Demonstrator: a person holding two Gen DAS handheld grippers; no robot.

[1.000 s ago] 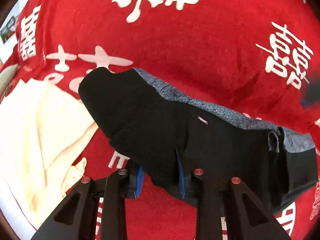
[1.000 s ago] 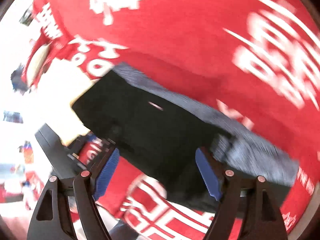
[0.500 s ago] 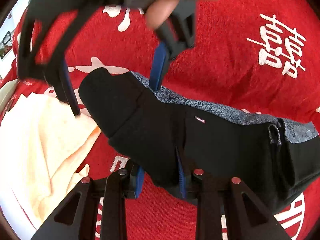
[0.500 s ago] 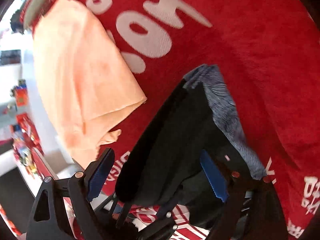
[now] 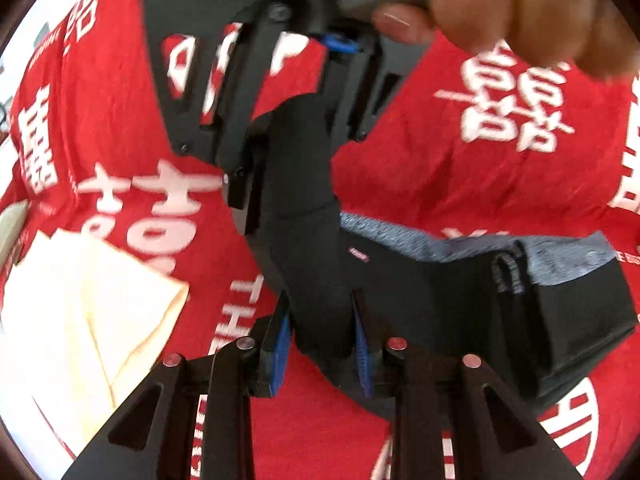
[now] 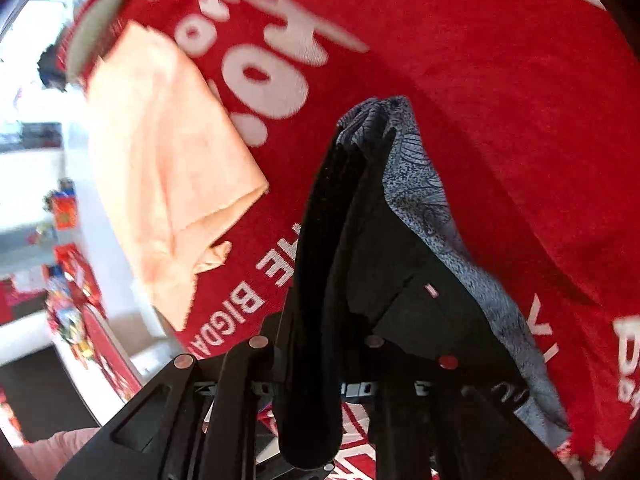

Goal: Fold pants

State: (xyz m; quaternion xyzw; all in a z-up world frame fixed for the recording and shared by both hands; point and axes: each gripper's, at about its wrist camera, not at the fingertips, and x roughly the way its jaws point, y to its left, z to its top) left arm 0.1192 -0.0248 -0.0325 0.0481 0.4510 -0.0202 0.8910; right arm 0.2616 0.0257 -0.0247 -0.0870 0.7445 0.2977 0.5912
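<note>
The black pants [image 5: 440,304] with a grey patterned lining lie partly folded on the red cloth. My left gripper [image 5: 320,344] is shut on the near edge of the pants. My right gripper [image 5: 288,152] comes in from above in the left wrist view and is shut on the far black corner, lifting it. In the right wrist view the pants [image 6: 360,264] run up between the right gripper's [image 6: 320,360] fingers, which the fabric hides.
A red cloth with white characters [image 5: 500,168] covers the table. A folded cream garment [image 5: 80,312] lies to the left; it also shows in the right wrist view [image 6: 168,184]. A hand [image 5: 520,12] holds the right gripper at the top.
The right gripper swung over from the near side to the far left corner of the pants and closed on it, lifting that corner. The left gripper kept its hold.
</note>
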